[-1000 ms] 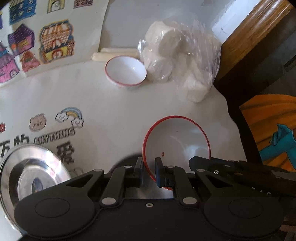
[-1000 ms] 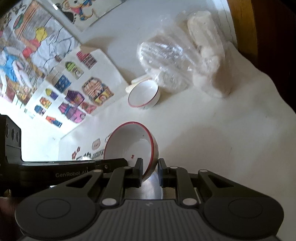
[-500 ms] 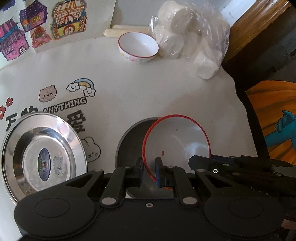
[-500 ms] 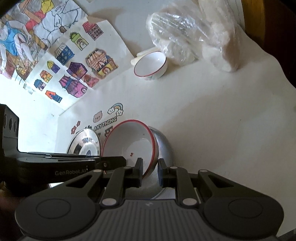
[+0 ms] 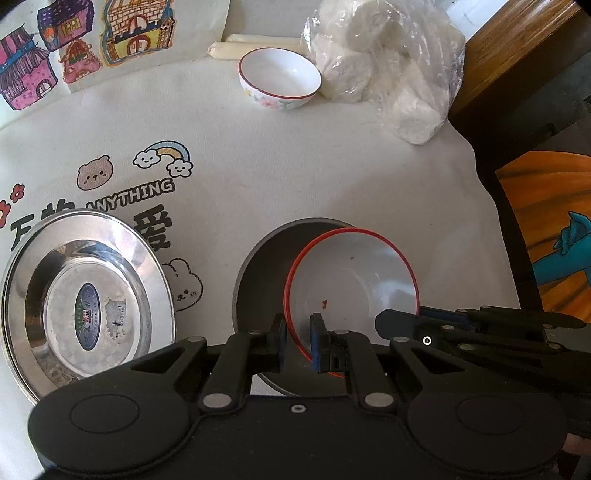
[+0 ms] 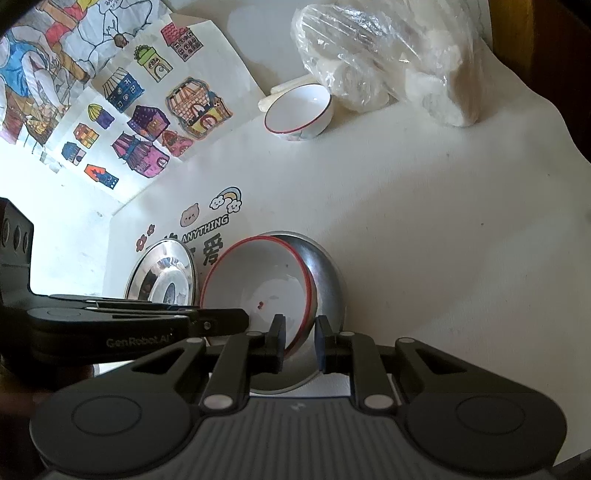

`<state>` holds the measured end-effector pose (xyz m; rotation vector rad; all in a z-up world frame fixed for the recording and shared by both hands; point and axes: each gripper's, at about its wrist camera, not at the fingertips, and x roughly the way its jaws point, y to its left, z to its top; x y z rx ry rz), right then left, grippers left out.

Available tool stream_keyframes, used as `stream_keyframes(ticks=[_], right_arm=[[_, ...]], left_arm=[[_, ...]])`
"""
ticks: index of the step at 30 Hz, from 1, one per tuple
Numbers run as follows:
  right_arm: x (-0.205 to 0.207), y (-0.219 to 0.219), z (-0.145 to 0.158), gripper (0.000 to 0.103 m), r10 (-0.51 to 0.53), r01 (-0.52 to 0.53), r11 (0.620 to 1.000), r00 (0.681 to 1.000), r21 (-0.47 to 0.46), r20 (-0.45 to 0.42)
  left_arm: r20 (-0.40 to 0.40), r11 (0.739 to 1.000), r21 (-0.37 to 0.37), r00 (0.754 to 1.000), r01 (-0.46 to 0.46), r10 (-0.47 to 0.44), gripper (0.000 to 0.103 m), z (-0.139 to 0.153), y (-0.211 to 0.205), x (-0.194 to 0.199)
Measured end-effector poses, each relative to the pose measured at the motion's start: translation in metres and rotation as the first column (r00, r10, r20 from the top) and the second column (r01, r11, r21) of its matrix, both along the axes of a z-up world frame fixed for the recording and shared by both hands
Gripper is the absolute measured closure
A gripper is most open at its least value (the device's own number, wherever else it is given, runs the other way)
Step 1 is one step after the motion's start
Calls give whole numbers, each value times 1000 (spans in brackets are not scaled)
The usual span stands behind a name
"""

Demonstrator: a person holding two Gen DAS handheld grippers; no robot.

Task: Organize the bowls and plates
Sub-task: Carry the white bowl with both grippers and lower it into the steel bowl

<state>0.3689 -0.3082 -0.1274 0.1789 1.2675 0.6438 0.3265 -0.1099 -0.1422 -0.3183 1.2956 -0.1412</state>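
A large white bowl with a red rim (image 5: 354, 280) rests tilted inside a grey steel bowl (image 5: 262, 273) on the white printed cloth. My left gripper (image 5: 298, 332) is shut on the near rim of the red-rimmed bowl. My right gripper (image 5: 397, 325) comes in from the right and grips the same bowl at its right rim. In the right wrist view my right gripper (image 6: 299, 343) pinches the red-rimmed bowl (image 6: 258, 280) at its edge, with the steel bowl (image 6: 327, 288) just behind. My left gripper (image 6: 236, 319) reaches in from the left.
A shiny steel plate (image 5: 85, 306) lies to the left of the bowls. A small white bowl with a red rim (image 5: 279, 83) stands at the back beside a plastic bag of white rolls (image 5: 388, 62). Coloured drawings (image 5: 136, 33) lie far left. The table edge (image 5: 487, 192) runs down the right.
Both grippers have brought the red-rimmed bowl down and nearer. The steel bowl has come into view beneath it, and the steel plate shows more fully at the left.
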Motion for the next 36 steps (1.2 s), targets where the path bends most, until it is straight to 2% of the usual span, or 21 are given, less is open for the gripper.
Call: stream_keyframes(ticks=[16,36], right_arm=[[8,14,-9,85,53,-53,998,998,-23,-16],[16,20,-17,85,80,-82,996,996,-40,-48]], left_arm=[[-66,999,6,997,-33,33,88,-8,3,6],[-99,999,10,994,-38,39,87,-13,1,13]])
